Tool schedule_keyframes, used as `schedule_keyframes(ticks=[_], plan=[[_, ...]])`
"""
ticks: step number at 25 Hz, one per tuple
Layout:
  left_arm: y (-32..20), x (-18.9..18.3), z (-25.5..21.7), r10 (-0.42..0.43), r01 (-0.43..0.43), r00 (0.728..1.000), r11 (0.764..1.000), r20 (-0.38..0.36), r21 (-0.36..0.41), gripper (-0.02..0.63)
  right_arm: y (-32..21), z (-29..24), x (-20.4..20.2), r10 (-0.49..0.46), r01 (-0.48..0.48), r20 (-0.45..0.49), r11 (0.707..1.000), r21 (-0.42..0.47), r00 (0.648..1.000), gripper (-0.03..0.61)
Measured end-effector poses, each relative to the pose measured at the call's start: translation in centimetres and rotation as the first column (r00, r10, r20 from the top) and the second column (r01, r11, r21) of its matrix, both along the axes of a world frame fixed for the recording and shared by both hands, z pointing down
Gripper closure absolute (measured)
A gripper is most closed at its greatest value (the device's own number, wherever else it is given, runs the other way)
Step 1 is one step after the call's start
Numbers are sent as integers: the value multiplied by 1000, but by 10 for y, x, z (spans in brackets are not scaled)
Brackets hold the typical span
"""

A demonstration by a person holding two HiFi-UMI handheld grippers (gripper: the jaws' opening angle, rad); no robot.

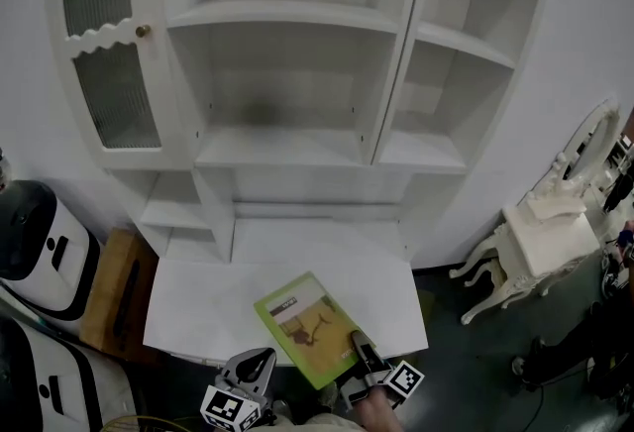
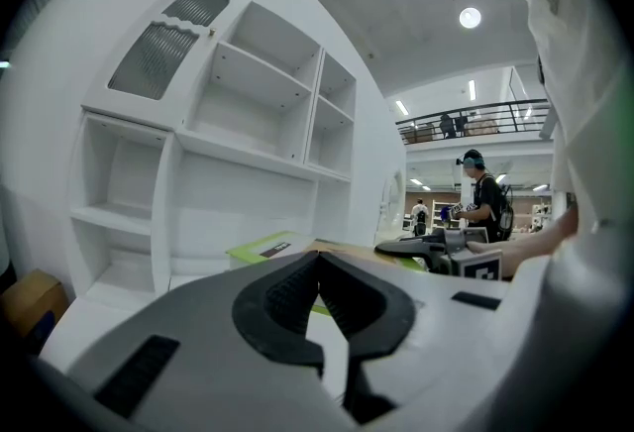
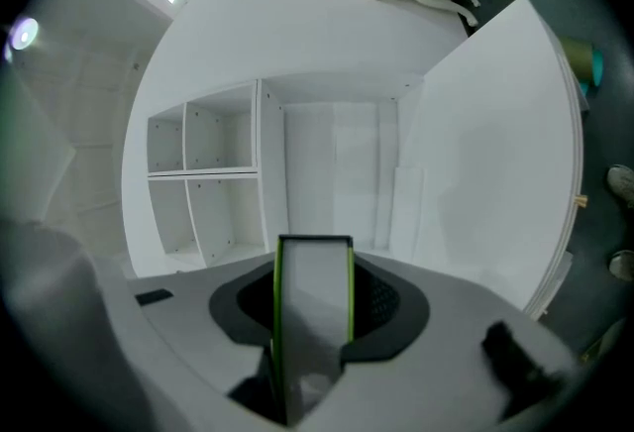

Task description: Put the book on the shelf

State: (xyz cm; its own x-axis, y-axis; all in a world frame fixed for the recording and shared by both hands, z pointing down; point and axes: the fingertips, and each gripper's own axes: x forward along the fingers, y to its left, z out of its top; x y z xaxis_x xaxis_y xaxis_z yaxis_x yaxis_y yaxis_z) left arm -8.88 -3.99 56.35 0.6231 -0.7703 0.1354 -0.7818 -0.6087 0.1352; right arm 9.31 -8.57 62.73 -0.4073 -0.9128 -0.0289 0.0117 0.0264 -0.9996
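R hand-held gripper clamps book at near corner. Book's long axis runs away-left toward shelf, dead ahead. L hand-held gripper closed, empty.

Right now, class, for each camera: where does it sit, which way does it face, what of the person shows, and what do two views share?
Head view: on the head, looking steeply down at desk, shelves and book; left gripper and right gripper show at the bottom.
Left gripper view: along its shut, empty jaws toward the shelves; the person's hand shows at right.
Right gripper view: along jaws clamped on the book's edge, toward the shelves; no body part is clear.
Shared: all three show book and shelves.
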Motion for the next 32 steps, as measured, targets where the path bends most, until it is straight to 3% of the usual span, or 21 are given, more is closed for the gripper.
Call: schedule_keyframes(ticks=[18,26,32], plan=[[-72,70,-11,-126,126,992,992,0,-17,604,-84,-7,58,-115,115,-6,993,-18,993,437],[-78,57,-2,-145,145,989,988,15,-42,604,-90,-2,41,-146,146,1,989,-30,989,437],[-94,33,-8,-129,130,991,991,20,-15,604,-93,-6,28,-125,126,11,991,-54,992,437]])
